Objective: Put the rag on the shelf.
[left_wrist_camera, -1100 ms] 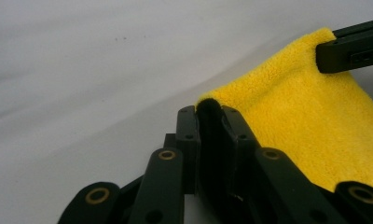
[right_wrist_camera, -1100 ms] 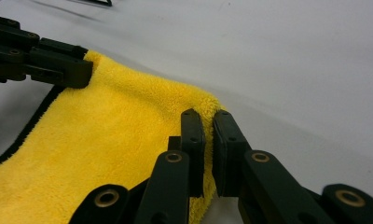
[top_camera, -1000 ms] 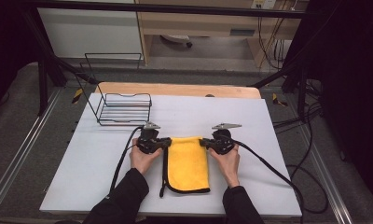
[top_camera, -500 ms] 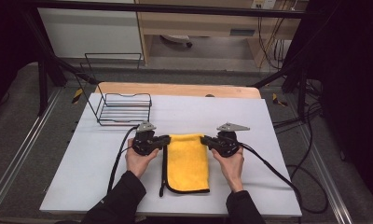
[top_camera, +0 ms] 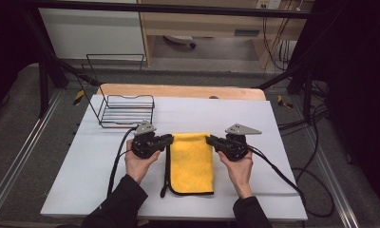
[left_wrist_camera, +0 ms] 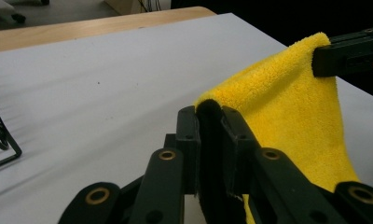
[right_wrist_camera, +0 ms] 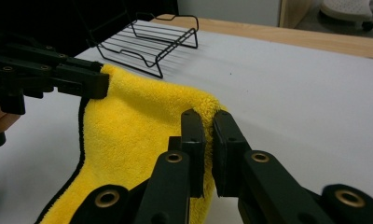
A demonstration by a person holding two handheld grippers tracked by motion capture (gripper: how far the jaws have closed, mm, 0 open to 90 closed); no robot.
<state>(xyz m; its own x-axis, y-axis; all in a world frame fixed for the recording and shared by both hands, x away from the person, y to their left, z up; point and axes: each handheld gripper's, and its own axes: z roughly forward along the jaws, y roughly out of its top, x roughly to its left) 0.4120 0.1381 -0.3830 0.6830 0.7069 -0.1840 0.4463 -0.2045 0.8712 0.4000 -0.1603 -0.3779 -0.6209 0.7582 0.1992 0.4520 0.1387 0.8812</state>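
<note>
Yellow cloth (top_camera: 192, 161) lies on the white worktop (top_camera: 283, 142), mid-near area, between the two tools. Left tool (top_camera: 166, 139) is clamped tight on the cloth's far-left corner; in the left gripper view the jaws stand almost closed w/ the cloth's dark-edged corner pinched between them (left_wrist_camera: 208, 112). Right tool (top_camera: 211, 139) is likewise closed on the far-right corner; the right gripper view shows yellow pile squeezed in the narrow slot between its jaws (right_wrist_camera: 208, 119).

Change vs. a sec ago: both tools have come back toward the person, i.e. nearer, and the far edge has come w/ them. They also sit a bit wider apart, so the top edge now looks stretched straight btwn the two grips. In both gripper views that edge is raised off the worktop and the rest of the cloth slopes down to the surface. Near part of the cloth lies flat, black trim showing along the left side and near edge.

Meaning, as I read it: grasp phase is done and a fold or lift is underway, both corners secured. Next likely calls for carrying the far edge over toward the near edge, keeping both hands level so the corners line up.

Farther out: wire rack (top_camera: 126, 110) stands far-left on the worktop, well apart from the cloth. Cables trail off each tool toward the near side.
</note>
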